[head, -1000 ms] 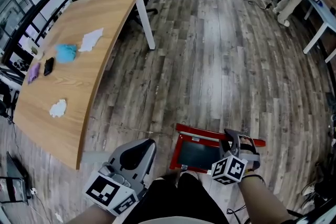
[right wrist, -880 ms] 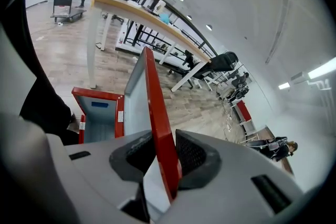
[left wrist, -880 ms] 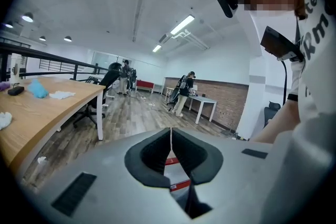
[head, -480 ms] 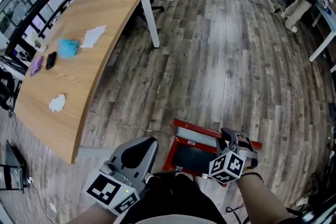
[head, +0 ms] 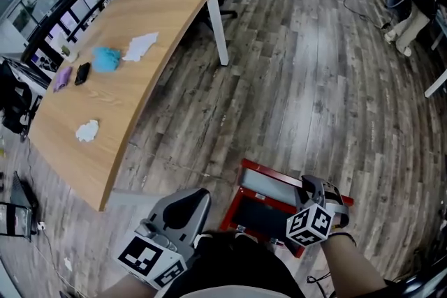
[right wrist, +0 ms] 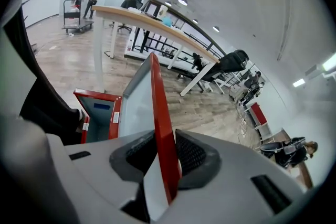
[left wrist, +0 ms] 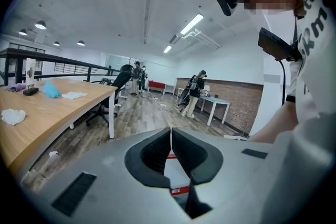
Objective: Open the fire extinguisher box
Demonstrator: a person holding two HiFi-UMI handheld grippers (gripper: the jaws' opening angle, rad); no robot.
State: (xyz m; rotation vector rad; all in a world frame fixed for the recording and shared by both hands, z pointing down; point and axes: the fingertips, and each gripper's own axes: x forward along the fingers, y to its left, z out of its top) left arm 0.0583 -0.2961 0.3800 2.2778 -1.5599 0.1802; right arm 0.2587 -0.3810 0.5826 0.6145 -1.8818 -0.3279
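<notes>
Gripping the door (right wrist: 137, 97) by its edge, the right hand-held gripper (right wrist: 163, 150) has the fire extinguisher box (head: 233, 204), on the floor near the bench (head: 160, 17), partly open; a wider swing probably remains. The left hand-held gripper (left wrist: 170, 131) is pinched together, empty.

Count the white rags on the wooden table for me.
2. One white rag lies beside the blue cloth toward the table's far end; the other sits alone nearer the near end. None seems hidden.

Beyond the fire extinguisher box (head: 260, 211), the table (head: 133, 87) stands left; your left gripper (head: 187, 200) is beside it, your right gripper (head: 316, 190) on its door (head: 274, 185).
</notes>
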